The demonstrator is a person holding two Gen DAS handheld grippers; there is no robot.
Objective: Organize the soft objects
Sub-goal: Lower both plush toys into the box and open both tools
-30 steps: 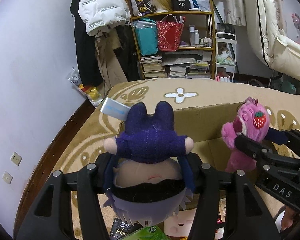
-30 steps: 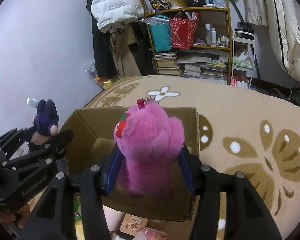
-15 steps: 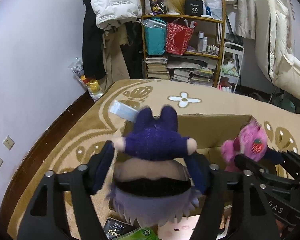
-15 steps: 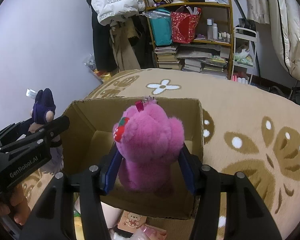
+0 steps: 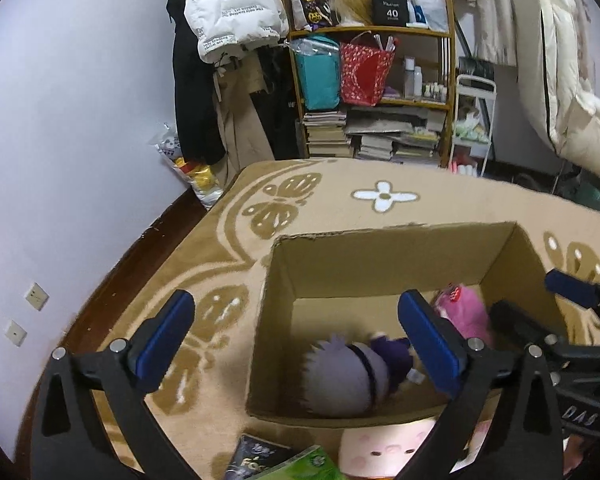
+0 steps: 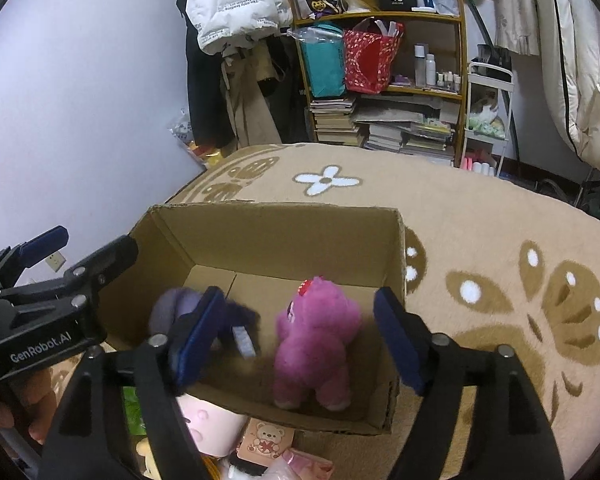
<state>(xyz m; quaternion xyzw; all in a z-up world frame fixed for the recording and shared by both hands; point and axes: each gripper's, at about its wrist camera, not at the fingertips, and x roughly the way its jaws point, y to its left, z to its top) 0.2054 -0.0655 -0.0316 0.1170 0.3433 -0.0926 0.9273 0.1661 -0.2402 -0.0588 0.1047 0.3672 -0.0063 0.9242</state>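
An open cardboard box (image 5: pixel 388 252) (image 6: pixel 276 232) stands on the patterned carpet. Inside it lie a purple plush doll with a grey-lilac head (image 5: pixel 352 376) (image 6: pixel 228 316) at the left and a pink plush bear with a strawberry (image 6: pixel 316 340) (image 5: pixel 464 312) at the right. My left gripper (image 5: pixel 300 344) is open and empty over the box's left near corner. My right gripper (image 6: pixel 296 336) is open and empty above the bear, which lies between its jaws but untouched. Each gripper shows in the other's view, the right one (image 5: pixel 540 300) and the left one (image 6: pixel 88 244).
In front of the box lie a pink-and-white plush (image 5: pixel 384 444) (image 6: pixel 208 420), a green packet (image 5: pixel 300 466), a dark packet (image 5: pixel 252 456) and a bear card (image 6: pixel 264 438). A cluttered shelf (image 5: pixel 376 92) and hanging coats (image 5: pixel 228 12) stand at the far wall. The wall (image 5: pixel 60 160) is at the left.
Both grippers have opened and let go of their toys. The purple doll and the pink bear have dropped into the box. Both grippers have moved up over the box.
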